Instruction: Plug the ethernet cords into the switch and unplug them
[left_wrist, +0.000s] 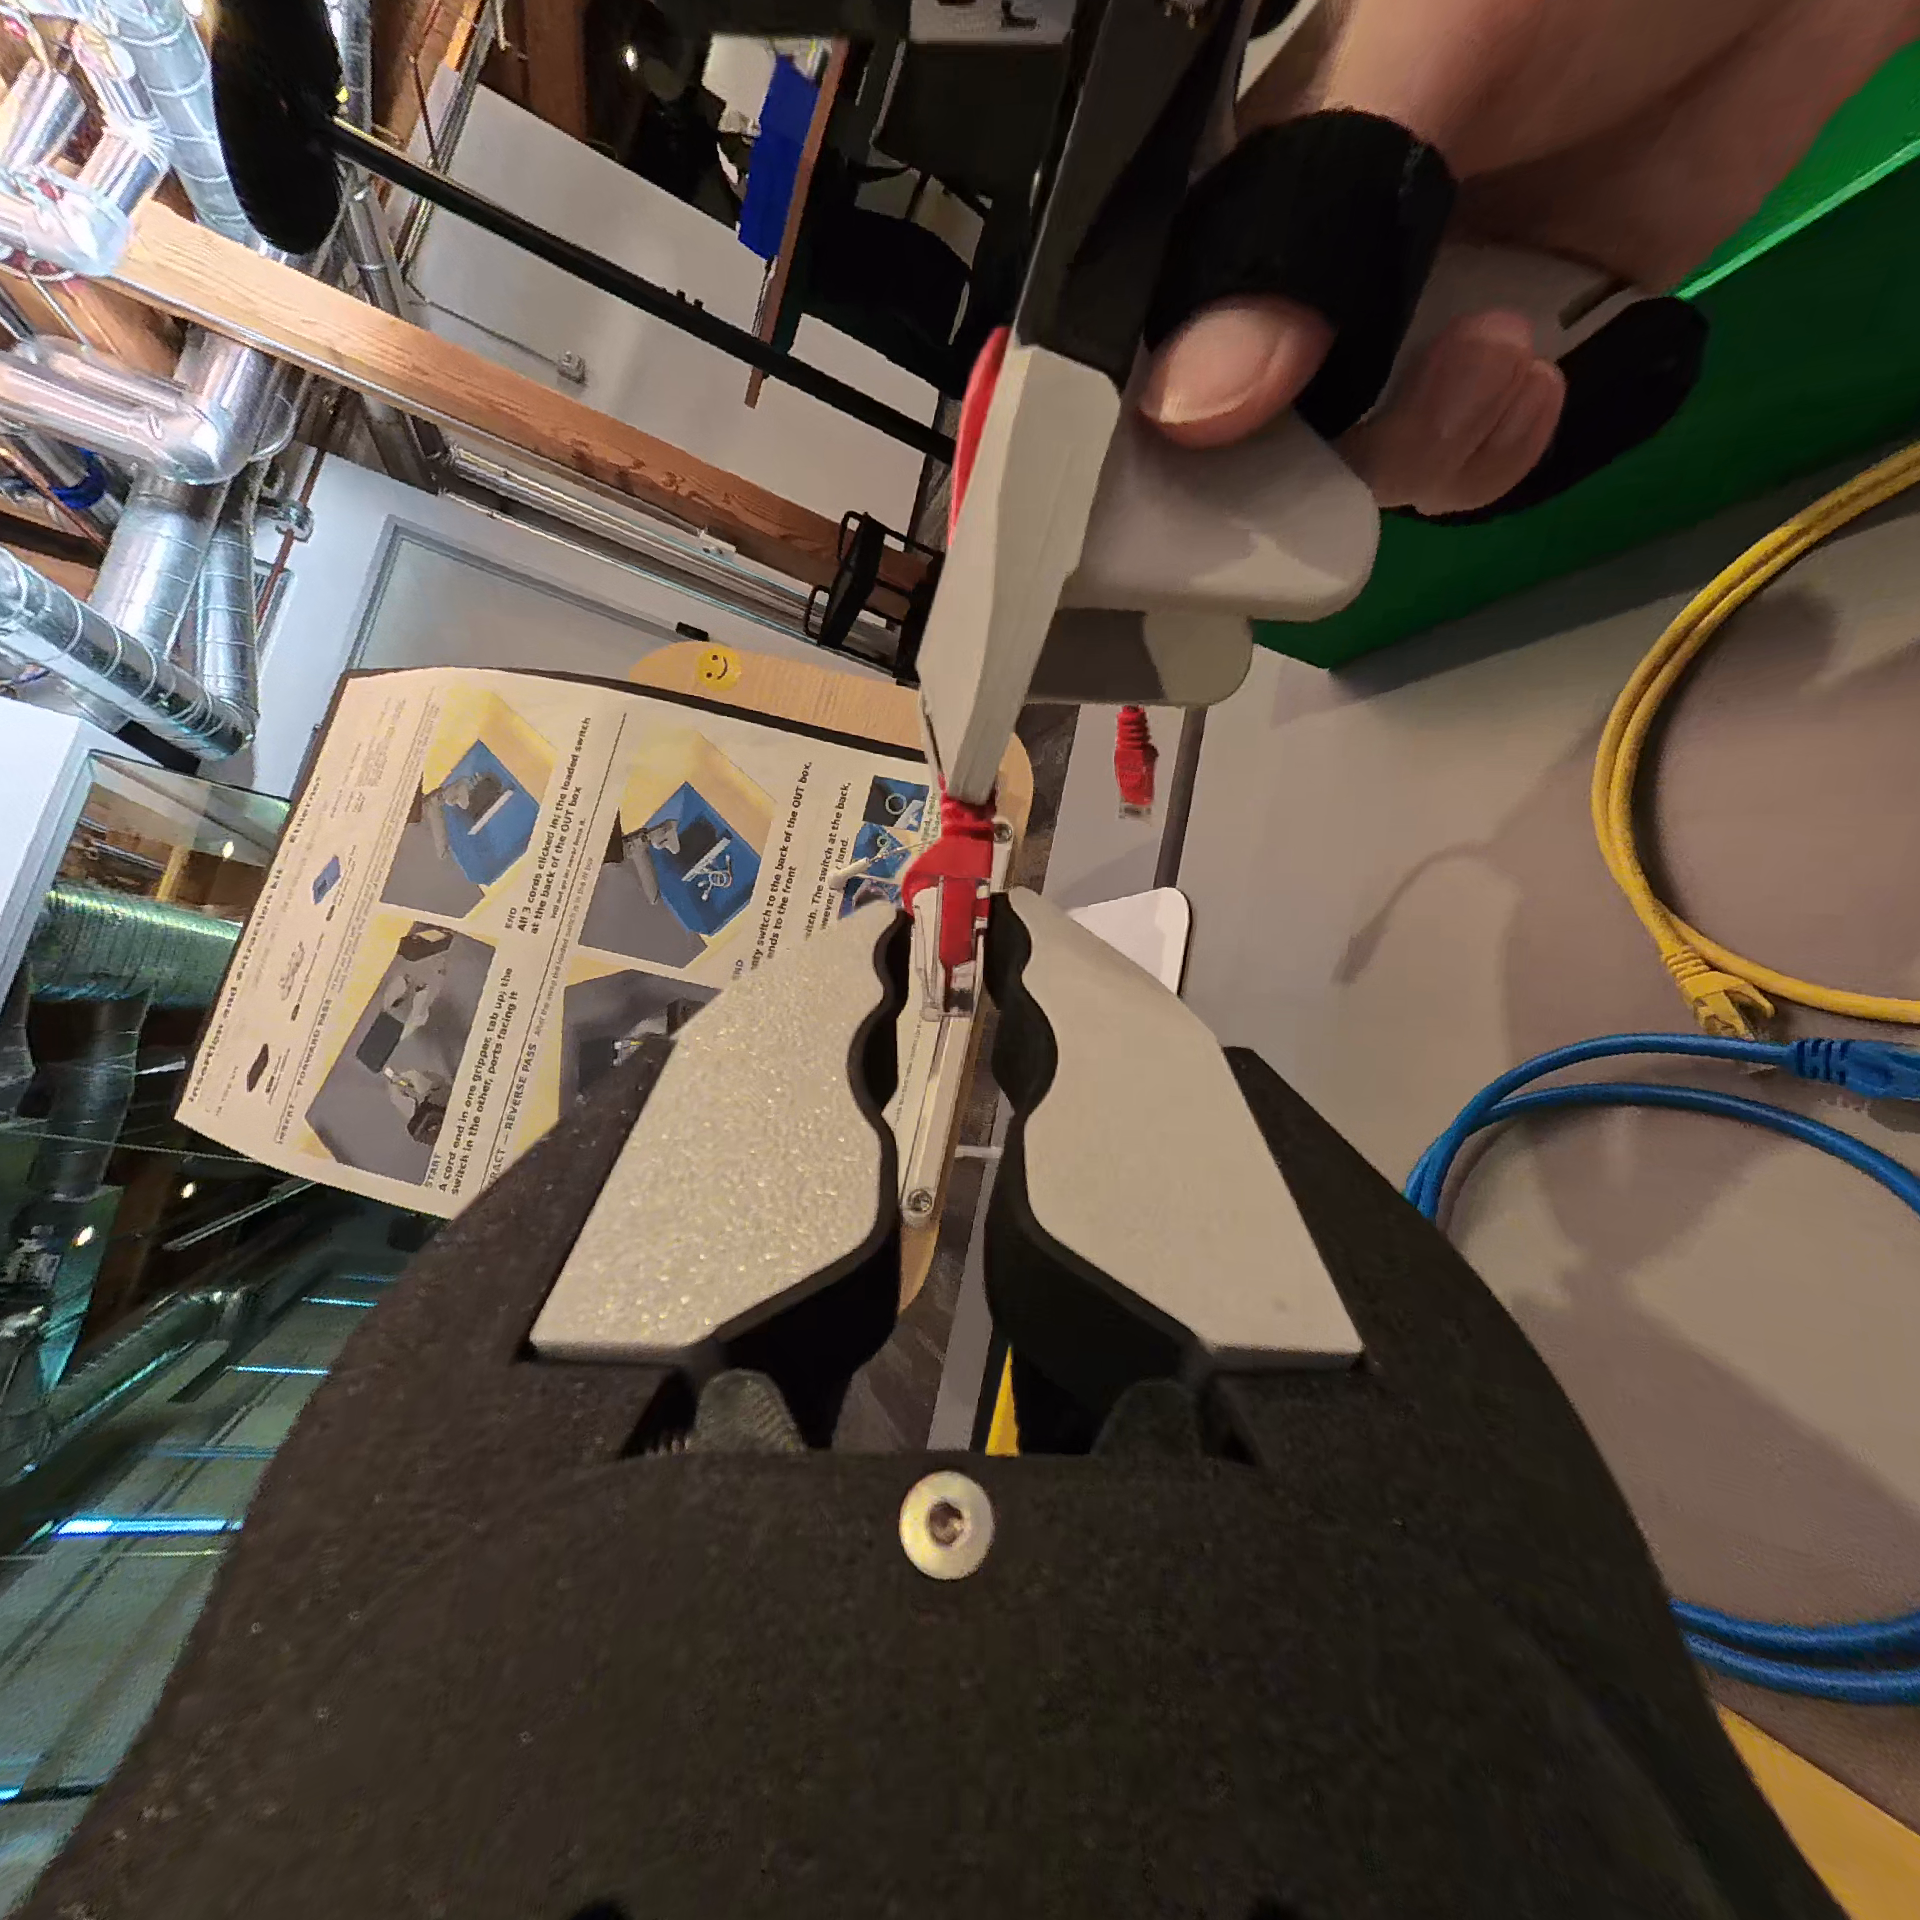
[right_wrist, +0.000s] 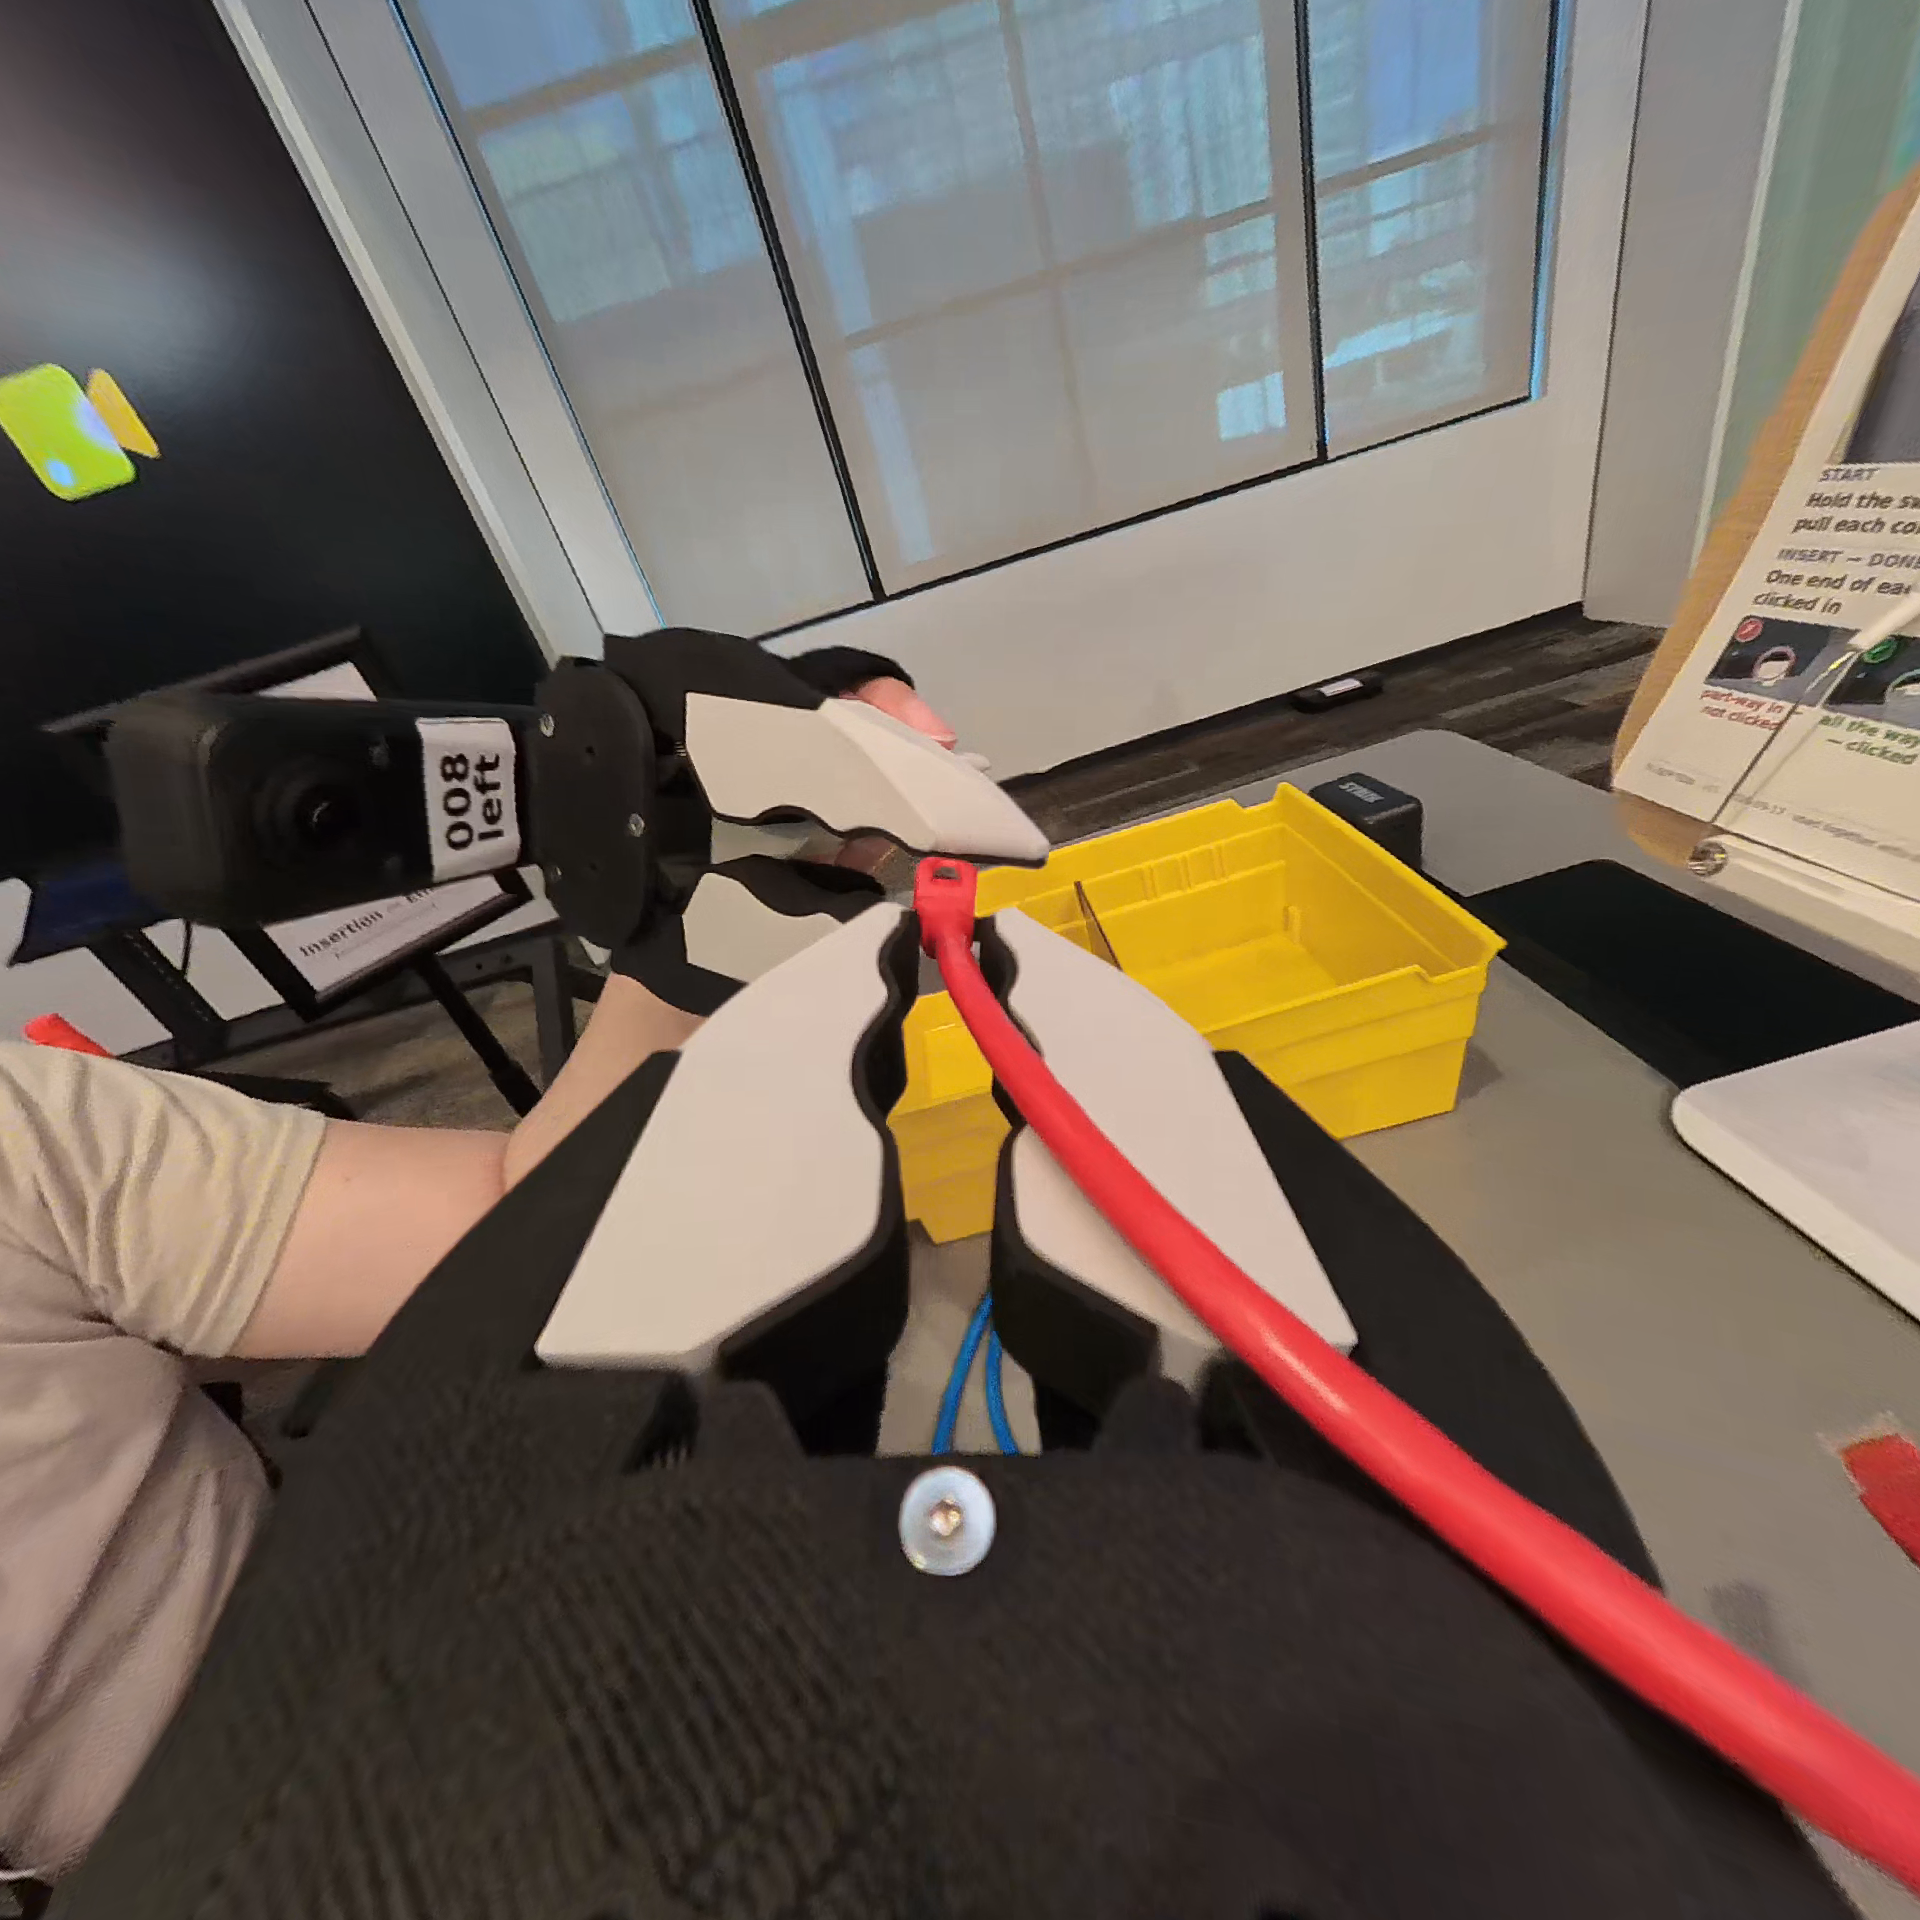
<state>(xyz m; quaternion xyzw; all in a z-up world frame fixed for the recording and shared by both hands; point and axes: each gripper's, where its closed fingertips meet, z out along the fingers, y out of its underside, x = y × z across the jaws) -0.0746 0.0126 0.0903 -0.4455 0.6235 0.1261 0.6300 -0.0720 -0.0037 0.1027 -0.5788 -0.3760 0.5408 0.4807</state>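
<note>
The grey table top (right_wrist: 1558, 1299) has bare room near its middle, but things sit around it: a yellow plastic bin (right_wrist: 1299, 966) just behind the claws, a tall paper instruction sheet on a wooden board (left_wrist: 582, 935) at the far edge, and a coiled yellow cord (left_wrist: 1662, 831) and a coiled blue cord (left_wrist: 1558, 1122) lying off to one side.

The left gripper (left_wrist: 951, 966) is squeezed nearly closed on the clear plug (left_wrist: 951, 971) at the end of the thick red ethernet cord (right_wrist: 1195, 1226). The right gripper (right_wrist: 951, 935) is clenched on the red cord itself, just behind that plug (its tips meet the left claw's tips there).

The switch is not seen.

A hand in a black fingerless glove (left_wrist: 1403, 343) holds the right claw, pointing down at the plug.
</note>
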